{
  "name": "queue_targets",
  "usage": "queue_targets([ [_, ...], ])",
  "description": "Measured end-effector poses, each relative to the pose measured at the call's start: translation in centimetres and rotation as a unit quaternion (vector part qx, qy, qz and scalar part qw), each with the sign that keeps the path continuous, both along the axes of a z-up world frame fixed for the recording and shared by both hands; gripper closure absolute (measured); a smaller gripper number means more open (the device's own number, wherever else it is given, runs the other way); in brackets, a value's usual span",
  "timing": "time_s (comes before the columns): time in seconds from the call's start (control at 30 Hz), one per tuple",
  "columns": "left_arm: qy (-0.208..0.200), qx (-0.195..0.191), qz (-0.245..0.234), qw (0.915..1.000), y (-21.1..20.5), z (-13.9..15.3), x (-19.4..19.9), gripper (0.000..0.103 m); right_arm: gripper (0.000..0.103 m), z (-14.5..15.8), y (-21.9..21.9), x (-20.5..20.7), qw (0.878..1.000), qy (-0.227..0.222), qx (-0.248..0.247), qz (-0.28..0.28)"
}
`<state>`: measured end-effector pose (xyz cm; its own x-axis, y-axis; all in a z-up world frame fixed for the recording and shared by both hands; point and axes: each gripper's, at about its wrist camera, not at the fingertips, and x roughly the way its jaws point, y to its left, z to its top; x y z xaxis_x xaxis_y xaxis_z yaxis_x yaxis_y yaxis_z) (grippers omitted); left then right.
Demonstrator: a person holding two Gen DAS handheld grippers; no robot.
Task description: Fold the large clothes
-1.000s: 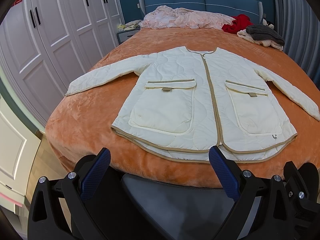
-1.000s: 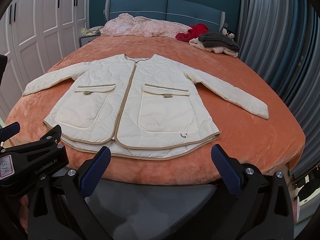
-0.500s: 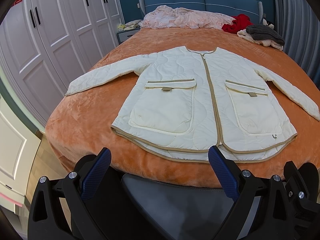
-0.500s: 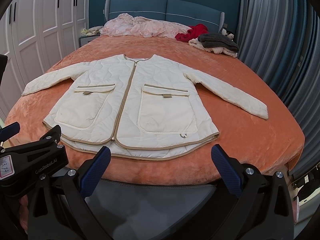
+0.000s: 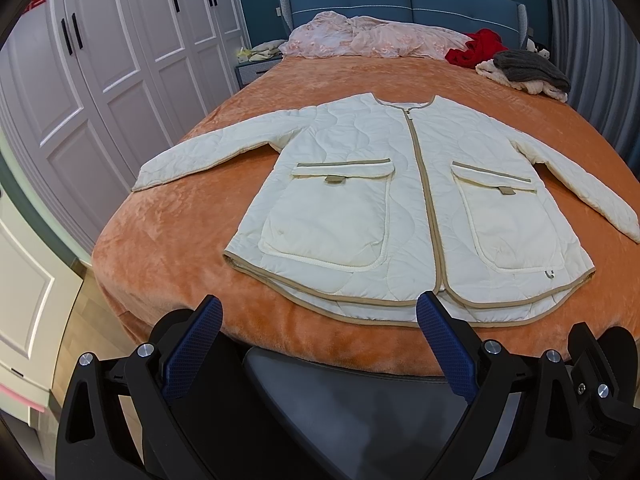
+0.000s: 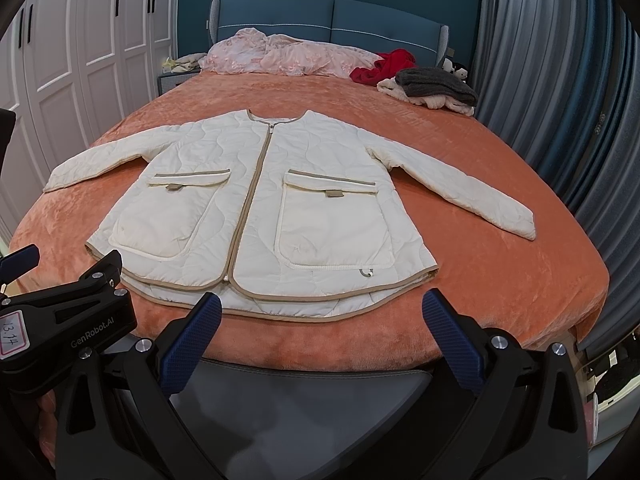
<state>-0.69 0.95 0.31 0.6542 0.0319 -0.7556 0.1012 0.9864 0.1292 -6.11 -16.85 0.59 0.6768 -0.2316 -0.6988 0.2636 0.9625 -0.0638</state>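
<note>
Cream quilted jacket (image 5: 404, 200) lies flat, front up and zipped, sleeves spread wide, on the orange blanket (image 5: 168, 232) covering the bed (hem nearest us). Left gripper (image 5: 320, 344) hangs at the foot edge, jaws wide apart, holding nothing. Right gripper (image 6: 320, 340) likewise spread and empty. Far behind, a clothes pile (image 6: 432, 88) by the headboard (image 6: 332, 16).
</note>
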Motion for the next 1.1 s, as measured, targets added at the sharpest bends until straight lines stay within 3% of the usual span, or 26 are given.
queue_targets([
  [0.47,0.002,-0.001,-0.001,1.0000,0.1,0.0,0.0,0.008,0.005,-0.1,-0.1,0.1,1.000,0.001,0.004,0.003],
  [0.67,0.007,-0.016,-0.003,0.9998,0.8,0.1,1.4,0.008,0.005,-1.0,-2.8,1.4,0.999,0.008,0.048,0.002],
  [0.8,0.017,-0.035,0.018,0.9991,1.8,-0.7,3.7,0.008,0.005,-1.6,-9.2,3.4,0.994,0.000,0.100,-0.049],
  [0.9,0.028,-0.035,0.031,0.9985,1.8,-1.4,5.7,0.008,0.005,-2.5,-16.6,5.2,0.983,-0.012,0.149,-0.107],
  [1.0,0.031,-0.036,0.033,0.9983,1.8,-2.1,7.8,0.008,0.005,-4.1,-25.1,6.6,0.966,-0.027,0.186,-0.176],
  [1.1,0.028,-0.034,0.050,0.9978,1.8,-2.7,9.6,0.008,0.005,-6.4,-33.7,7.2,0.940,-0.043,0.228,-0.249],
])
